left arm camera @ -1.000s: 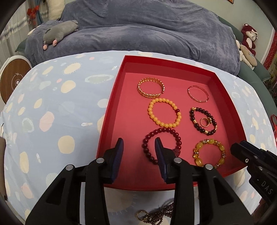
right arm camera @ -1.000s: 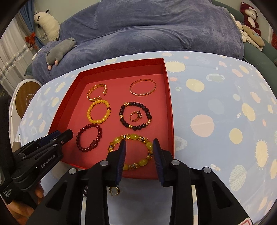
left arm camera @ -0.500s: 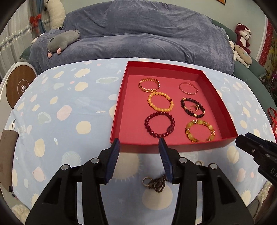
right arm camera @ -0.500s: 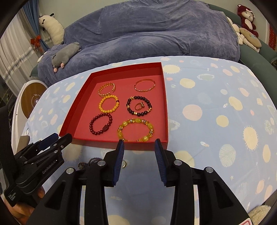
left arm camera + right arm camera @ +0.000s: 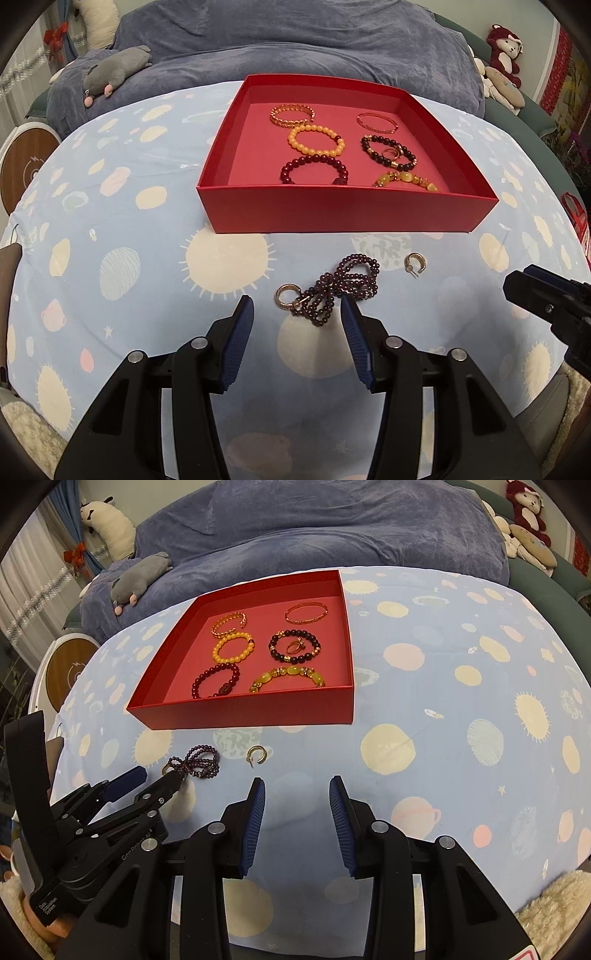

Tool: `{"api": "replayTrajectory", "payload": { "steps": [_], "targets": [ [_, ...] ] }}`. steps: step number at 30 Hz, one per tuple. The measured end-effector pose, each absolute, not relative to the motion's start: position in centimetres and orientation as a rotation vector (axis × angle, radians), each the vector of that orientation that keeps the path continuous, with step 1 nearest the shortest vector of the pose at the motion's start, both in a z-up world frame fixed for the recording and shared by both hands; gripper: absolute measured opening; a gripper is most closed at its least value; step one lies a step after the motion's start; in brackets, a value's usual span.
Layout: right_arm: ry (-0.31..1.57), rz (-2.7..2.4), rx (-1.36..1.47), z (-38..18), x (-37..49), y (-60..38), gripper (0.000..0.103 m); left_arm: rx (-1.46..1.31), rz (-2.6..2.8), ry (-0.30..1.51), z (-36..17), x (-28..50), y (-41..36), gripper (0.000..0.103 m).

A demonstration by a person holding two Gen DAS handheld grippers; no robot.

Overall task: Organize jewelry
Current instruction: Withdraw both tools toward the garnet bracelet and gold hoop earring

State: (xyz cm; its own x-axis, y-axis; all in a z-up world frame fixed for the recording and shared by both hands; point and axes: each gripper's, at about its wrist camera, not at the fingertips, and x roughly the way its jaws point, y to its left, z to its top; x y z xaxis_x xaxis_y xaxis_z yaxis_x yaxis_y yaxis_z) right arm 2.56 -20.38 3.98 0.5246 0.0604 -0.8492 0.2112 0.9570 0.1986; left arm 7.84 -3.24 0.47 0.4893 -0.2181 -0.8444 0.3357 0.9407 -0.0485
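A red tray [image 5: 347, 212] [image 5: 258, 712] on the blue spotted cloth holds several bracelets and a ring. In front of it lie a dark purple bead strand [image 5: 341, 282] [image 5: 199, 760], a gold ring [image 5: 285, 295] by its left end, and a gold hoop earring [image 5: 415, 263] [image 5: 256, 755]. My left gripper [image 5: 297, 306] [image 5: 157, 777] is open and empty, with the strand's near end between its fingertips. My right gripper [image 5: 297, 788] is open and empty, just short of the earring; its tip shows at the right edge of the left wrist view [image 5: 524, 286].
A blue-grey blanket [image 5: 314, 528] covers a couch behind the table, with a grey plush toy [image 5: 114, 72] and stuffed animals [image 5: 502, 44] at the sides. A round white and wood device [image 5: 70, 668] stands at the left.
Both grippers have pulled back from over the tray toward the near side and dropped lower. The bead strand, ring and earring now lie just ahead of the fingers. Both jaws have opened wider.
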Motion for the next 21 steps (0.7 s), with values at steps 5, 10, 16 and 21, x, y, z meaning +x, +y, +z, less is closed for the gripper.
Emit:
{"api": "replayTrajectory", "payload": {
  "steps": [5, 10, 16, 21],
  "targets": [
    [1.028, -0.089, 0.298, 3.6, 2.7, -20.3, 0.036, 0.145, -0.34, 1.015, -0.4, 8.3, -4.0, 0.051],
    [1.037, -0.087, 0.299, 3.2, 2.9, -20.3, 0.036, 0.124, -0.357, 1.021, -0.7, 8.9, -4.3, 0.031],
    [1.055, -0.078, 0.293, 2.5, 3.1, -19.9, 0.036, 0.081, -0.367, 1.025, -0.6, 8.9, -3.9, 0.02],
    [1.06, -0.063, 0.284, 2.3, 3.5, -19.2, 0.036, 0.053, -0.351, 1.023, -0.2, 8.6, -2.9, 0.02]
  ]
}}
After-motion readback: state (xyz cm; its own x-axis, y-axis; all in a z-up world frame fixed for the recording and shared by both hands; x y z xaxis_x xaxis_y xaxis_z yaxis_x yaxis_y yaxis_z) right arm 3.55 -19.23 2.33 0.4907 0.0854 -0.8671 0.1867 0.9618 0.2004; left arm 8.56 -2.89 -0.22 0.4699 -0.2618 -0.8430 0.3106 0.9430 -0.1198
